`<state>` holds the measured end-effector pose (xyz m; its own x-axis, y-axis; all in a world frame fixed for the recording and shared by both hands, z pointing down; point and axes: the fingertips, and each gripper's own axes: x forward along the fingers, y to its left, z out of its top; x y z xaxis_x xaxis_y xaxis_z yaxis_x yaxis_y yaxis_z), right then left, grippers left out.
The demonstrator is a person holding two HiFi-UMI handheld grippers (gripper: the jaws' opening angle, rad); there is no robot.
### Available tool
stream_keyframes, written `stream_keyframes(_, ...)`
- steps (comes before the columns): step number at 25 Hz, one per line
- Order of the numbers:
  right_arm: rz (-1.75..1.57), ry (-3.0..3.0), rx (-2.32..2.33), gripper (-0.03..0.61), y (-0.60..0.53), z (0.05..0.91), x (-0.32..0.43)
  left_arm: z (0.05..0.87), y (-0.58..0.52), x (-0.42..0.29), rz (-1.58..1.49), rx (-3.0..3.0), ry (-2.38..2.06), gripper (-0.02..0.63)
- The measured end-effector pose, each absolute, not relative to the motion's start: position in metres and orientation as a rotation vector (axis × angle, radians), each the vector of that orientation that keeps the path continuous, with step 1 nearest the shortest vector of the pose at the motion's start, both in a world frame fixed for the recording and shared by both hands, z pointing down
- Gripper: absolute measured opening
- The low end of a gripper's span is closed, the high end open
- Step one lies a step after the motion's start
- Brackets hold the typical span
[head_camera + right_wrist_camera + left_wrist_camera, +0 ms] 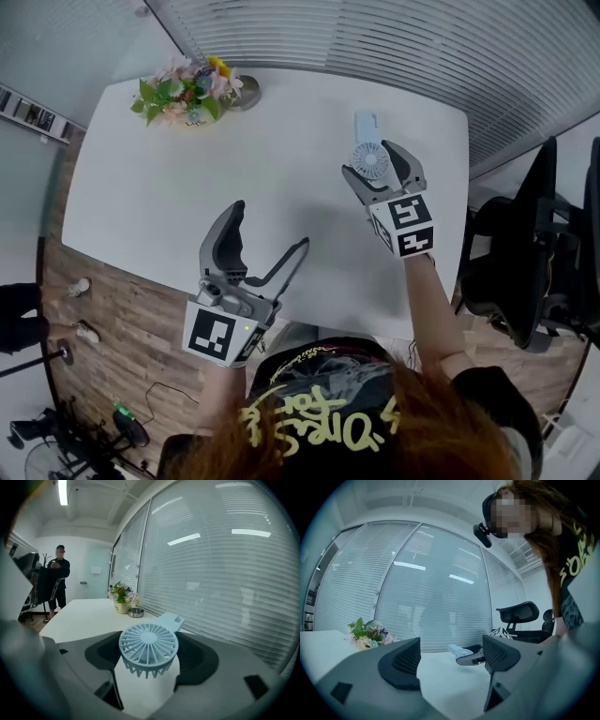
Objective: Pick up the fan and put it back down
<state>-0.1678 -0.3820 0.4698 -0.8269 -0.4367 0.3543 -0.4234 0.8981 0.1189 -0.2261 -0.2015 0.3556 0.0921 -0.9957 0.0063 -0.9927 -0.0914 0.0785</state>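
1. The fan [148,645], pale blue, was over the far right part of the table [187,187]. Its round grille faced up and its handle pointed toward the table's far edge.
2. I could not tell whether the fan rested on the table or was lifted off it.
3. The right tongs [150,657] were closed in on the fan's round head, with one dark pad against each side of the rim. In the head view they reached in from the table's near right edge.
4. The left tongs [450,660] were spread wide with nothing between the jaws. They were held over the table's near edge at about its middle, angled toward the far right, well apart from the fan.
5. Flowers [186,94] stood at the table's far left corner, with a small metal dish [247,92] just beside them on the table.
6. A black office chair [516,262] stood off the table's right side.
7. Window blinds [375,37] ran along beyond the table's far edge.
8. The floor [103,309] off the table's left and near sides was wood-patterned.
9. In the right gripper view a person [57,578] in dark clothes stood past the table's left end, well apart from it.
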Motion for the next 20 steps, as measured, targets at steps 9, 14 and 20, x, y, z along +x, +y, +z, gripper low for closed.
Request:
stream_keyframes(9, -0.015, -2.633, 0.603, 0.354, -0.388, 0.506, -0.179, 0.364, -0.199, -0.237, -0.059, 2.233, -2.094, 0.413)
stream_keyframes(14, 0.02, -2.61, 0.603, 0.354, -0.39, 0.522, -0.183, 0.37, -0.198, -0.243, -0.059, 2.215, -2.102, 0.413)
stream_keyframes(20, 0.049, -2.57, 0.612, 0.354, -0.394, 0.54, -0.185, 0.382, -0.197, -0.242, -0.028, 2.196, -2.049, 0.413)
